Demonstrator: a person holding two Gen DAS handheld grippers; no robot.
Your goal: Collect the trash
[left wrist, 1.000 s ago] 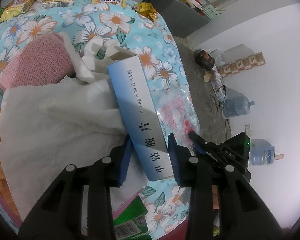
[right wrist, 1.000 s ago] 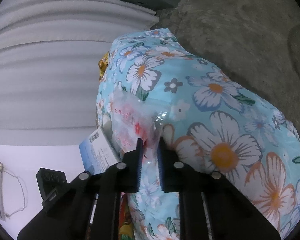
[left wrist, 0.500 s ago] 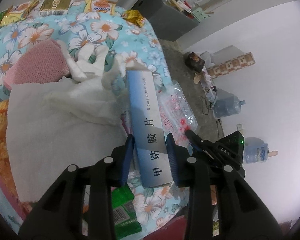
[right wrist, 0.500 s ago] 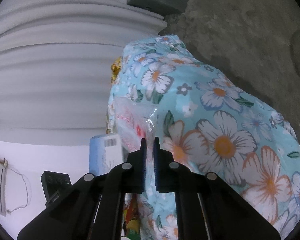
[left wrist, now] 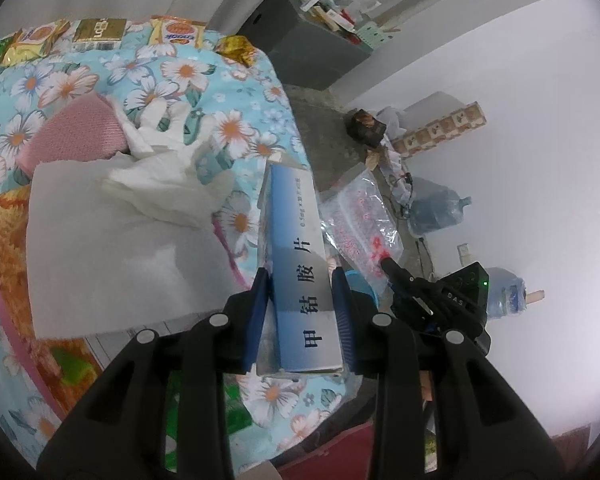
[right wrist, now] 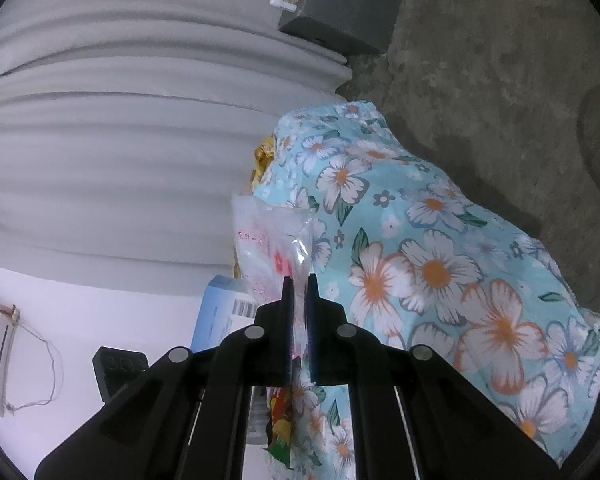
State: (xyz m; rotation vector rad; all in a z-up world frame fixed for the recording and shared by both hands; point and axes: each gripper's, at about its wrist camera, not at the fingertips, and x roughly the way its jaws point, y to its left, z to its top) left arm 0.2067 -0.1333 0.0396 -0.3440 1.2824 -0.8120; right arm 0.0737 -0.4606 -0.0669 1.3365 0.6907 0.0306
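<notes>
My left gripper clamps blue box; my right gripper pinches clear bag above floral tabletop.

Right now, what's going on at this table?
A person is clearing litter off the flowered tablecloth with handheld tongs. The left tongs grip a blue and white medicine box, and the right tongs pinch a clear plastic bag. Both items look lifted clear. Tissues and snack wrappers remain on the cloth.
</notes>
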